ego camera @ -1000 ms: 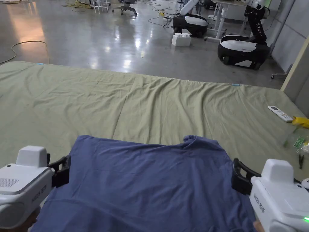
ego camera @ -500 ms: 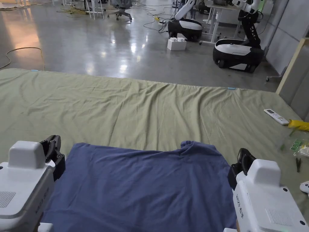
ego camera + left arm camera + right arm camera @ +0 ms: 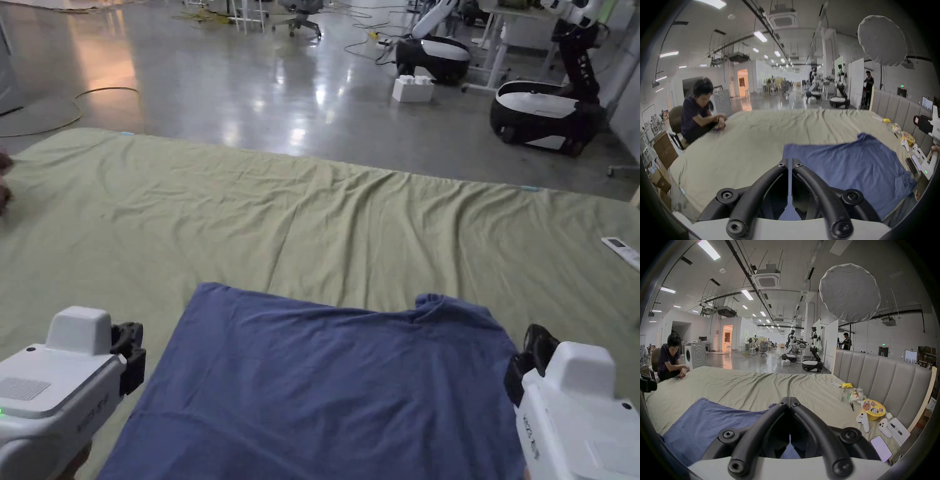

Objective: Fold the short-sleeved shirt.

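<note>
Your bed (image 3: 325, 206) with its wrinkled green sheet takes up most of the scene, a padded headboard (image 3: 880, 374) along its right side. The blue shirt (image 3: 325, 387) lies spread flat on the near part of the bed, between your two tools. Your left gripper (image 3: 790, 162) sits just off the shirt's left edge, your right gripper (image 3: 789, 400) at its right edge — both pairs of fingers are clenched together, tips meeting, with no cloth visibly caught. Far left, a person (image 3: 696, 110) sits by the bed. Snacks and controllers (image 3: 864, 420) lie near the headboard.
</note>
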{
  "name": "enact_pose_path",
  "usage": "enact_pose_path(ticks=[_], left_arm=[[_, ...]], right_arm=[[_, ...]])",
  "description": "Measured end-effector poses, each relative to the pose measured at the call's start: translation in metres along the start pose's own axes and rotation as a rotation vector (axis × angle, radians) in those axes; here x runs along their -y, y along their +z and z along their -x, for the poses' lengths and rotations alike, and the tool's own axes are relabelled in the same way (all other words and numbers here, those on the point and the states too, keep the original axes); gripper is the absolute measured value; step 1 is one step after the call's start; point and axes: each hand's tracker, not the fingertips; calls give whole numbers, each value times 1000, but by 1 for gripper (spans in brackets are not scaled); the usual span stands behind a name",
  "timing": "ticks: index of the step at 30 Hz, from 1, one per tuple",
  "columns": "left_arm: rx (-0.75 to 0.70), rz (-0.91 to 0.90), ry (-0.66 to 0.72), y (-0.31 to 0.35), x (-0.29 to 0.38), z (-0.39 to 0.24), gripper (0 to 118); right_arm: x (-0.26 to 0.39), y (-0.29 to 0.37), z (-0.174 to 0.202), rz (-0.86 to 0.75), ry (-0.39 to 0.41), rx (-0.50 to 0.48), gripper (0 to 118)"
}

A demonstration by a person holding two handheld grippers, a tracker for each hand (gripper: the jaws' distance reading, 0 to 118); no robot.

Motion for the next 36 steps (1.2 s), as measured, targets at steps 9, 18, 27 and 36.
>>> enact_pose_path(ticks=[9,18,27,36], left_arm=[[69,408,85,4,73,43,36],[-12,604,117,-34,119,40,59],[30,609,64,-41,122,27,23],[61,598,68,-32,119,23,6]], right_arm=[[23,-4,4,96,24,-18,1],[36,-3,5,148,41,-26,1],[50,1,-6,197,41,-14,1],[58,24,-51,323,26,-14,6]])
